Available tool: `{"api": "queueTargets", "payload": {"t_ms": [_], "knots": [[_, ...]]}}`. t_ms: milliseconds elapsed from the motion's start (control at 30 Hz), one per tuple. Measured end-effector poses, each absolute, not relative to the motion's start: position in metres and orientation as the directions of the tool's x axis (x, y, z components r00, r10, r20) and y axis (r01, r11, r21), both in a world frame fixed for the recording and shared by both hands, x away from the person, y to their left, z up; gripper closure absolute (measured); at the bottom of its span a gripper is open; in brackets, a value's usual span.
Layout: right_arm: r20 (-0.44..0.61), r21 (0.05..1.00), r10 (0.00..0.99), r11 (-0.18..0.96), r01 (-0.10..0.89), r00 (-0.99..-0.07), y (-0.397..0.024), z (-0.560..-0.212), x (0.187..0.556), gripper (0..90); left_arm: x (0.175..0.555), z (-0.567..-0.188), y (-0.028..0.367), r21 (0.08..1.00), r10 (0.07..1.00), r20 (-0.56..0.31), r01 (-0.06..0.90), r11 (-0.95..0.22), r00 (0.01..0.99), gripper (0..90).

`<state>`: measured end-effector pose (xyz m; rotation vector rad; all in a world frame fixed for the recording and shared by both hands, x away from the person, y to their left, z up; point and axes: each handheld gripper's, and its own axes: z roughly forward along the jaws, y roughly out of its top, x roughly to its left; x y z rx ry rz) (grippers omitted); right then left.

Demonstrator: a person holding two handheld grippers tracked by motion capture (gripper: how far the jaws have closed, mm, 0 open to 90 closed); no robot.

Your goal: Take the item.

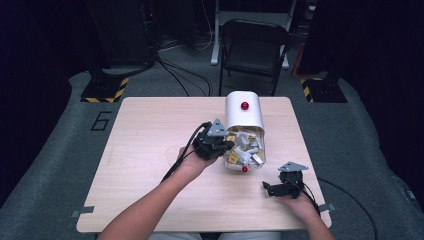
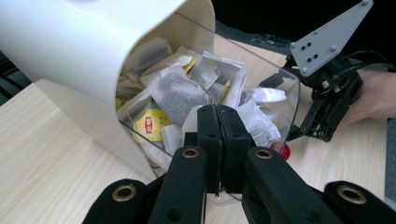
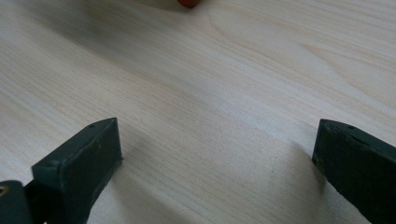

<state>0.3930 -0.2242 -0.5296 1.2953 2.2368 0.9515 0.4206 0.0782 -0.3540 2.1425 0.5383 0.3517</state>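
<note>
A white rounded box (image 1: 243,117) (image 2: 70,42) stands on the wooden table (image 1: 150,165), its clear cover (image 1: 260,150) (image 2: 286,93) showing several tea bags (image 1: 244,146) (image 2: 177,93) inside. A red knob (image 1: 244,169) (image 2: 285,151) (image 3: 188,2) sits at the cover's near edge, another red knob (image 1: 244,105) on the white top. My left gripper (image 1: 227,145) (image 2: 218,116) is at the cover's left rim, jaws pressed together with the thin clear edge between them. My right gripper (image 1: 267,188) (image 2: 322,121) (image 3: 217,135) rests low over the table right of the box, open, nothing between its jaws.
A black folding chair (image 1: 252,45) stands beyond the table's far edge, with cables (image 1: 175,70) on the grey floor. Bare tabletop stretches left of the box and along the near edge between my two forearms.
</note>
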Motion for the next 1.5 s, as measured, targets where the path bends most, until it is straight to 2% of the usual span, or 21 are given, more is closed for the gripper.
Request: {"api": "queueTargets", "payload": {"t_ms": [800,1500], "knots": [[0.006,0.718,0.866,0.345,0.604,-0.501,-0.224,-0.53,0.393,0.7,0.417,-0.324,0.08,0.836,0.479,0.093,0.193,-0.513,0.873,88.8],[0.006,0.718,0.866,0.345,0.605,-0.501,-0.224,-0.53,0.393,0.7,0.417,-0.315,0.096,0.845,0.5,0.085,0.204,-0.495,0.862,88.7]]}}
